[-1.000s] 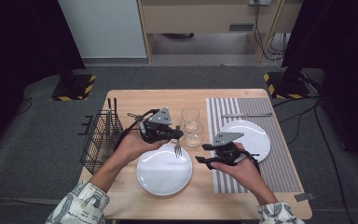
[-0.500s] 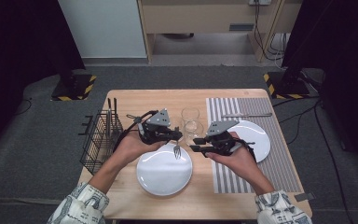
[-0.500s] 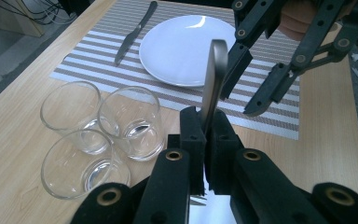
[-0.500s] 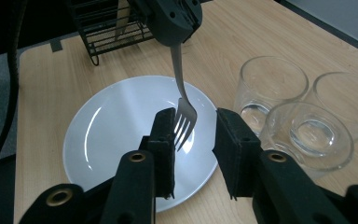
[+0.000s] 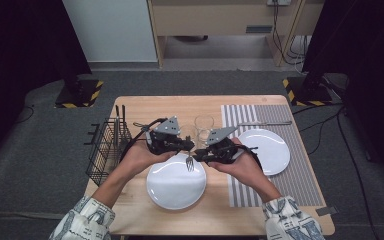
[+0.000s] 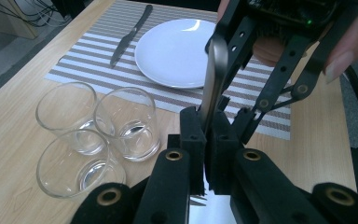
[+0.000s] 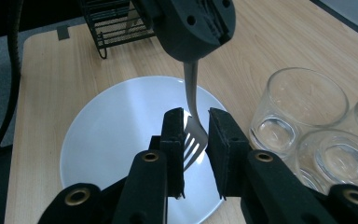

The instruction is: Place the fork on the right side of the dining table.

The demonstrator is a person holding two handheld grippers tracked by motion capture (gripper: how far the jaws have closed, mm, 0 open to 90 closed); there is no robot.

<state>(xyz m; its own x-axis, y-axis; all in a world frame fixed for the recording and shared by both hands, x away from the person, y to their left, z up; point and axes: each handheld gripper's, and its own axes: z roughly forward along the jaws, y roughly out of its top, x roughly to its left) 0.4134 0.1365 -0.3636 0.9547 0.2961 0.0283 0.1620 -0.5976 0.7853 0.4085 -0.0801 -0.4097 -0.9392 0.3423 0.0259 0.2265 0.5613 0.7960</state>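
My left tool (image 6: pixel 205 126) is shut tight on the thin silver metal fork (image 6: pixel 214 74). It grips the fork low down, so the handle sticks up and the prongs hang down. My right tool (image 7: pixel 196 126) is narrow but not shut. Its two black jaws sit one on each side of the prongs, with a little gap on both sides.

From above, the fork (image 5: pixel 190 162) hangs in the air between my two hands, over the twelve o'clock edge of the round white plate (image 5: pixel 175 187).

I think this step is a hand-over from the left tool to the right one. To do it well, I would:

- Move the right tool up a bit, so it grabs the neck and not the springy prongs.
- Shut it slowly until the fork cannot wiggle.
- Only then let the left tool go. If it opens too soon, the fork may fall and bang the plate.

Three clear drinking glasses (image 7: pixel 303 107) stand on the light wooden surface (image 7: pixel 46 70) at about three o'clock from my right tool. They are near, so I would lift the fork away towards nine o'clock.
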